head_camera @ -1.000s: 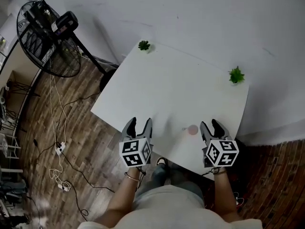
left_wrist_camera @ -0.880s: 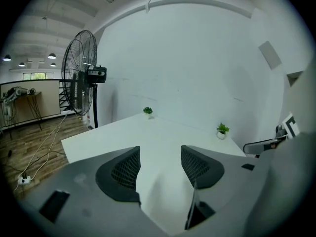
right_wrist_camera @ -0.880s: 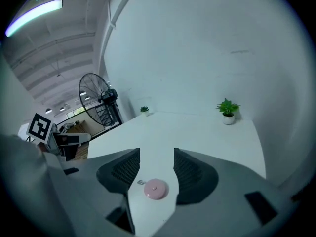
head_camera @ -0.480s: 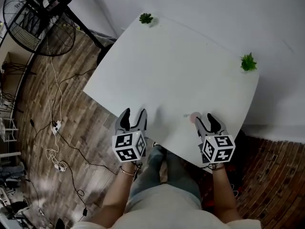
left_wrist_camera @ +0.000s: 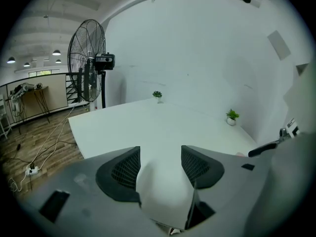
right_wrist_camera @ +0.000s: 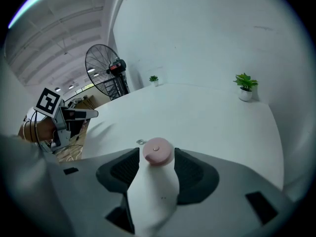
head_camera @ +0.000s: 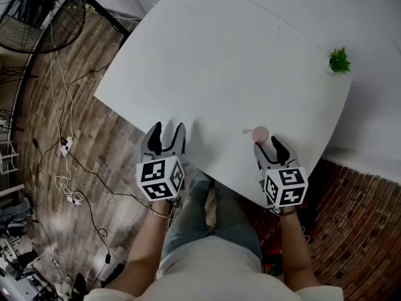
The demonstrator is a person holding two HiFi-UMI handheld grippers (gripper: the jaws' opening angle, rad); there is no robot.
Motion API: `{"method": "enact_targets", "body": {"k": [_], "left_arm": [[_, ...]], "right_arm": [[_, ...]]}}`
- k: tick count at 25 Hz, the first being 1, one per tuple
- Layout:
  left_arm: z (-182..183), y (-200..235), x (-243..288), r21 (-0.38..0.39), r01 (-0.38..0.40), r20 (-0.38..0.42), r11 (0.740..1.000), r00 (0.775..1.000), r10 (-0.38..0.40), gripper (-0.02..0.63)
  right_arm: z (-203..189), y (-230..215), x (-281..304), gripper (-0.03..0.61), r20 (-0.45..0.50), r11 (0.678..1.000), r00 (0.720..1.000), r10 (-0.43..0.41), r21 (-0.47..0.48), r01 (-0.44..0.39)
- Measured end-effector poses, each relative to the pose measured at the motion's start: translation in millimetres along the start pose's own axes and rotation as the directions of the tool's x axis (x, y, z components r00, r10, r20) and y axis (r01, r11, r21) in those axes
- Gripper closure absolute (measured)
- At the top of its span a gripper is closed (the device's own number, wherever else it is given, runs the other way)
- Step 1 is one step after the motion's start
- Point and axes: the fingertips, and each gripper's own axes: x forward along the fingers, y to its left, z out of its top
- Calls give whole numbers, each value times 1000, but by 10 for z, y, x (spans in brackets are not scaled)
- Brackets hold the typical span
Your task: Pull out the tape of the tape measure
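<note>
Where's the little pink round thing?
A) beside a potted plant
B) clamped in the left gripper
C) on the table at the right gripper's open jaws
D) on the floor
C: the tape measure lies on the table at the tips of the right gripper, jaws apart.

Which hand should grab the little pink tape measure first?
The right gripper: the pink tape measure lies at the tips of its open fingers. The left gripper, also open, faces only bare table.
</note>
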Motion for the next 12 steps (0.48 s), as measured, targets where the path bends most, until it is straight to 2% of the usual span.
{"method": "enact_targets", "body": {"k": [12], "left_arm": [[-83, 54, -26, -41, -8, -3, 999, 1000, 7, 354]], "right_arm": [[-40, 8, 130, 353, -48, 997, 999, -8, -73, 4]]}}
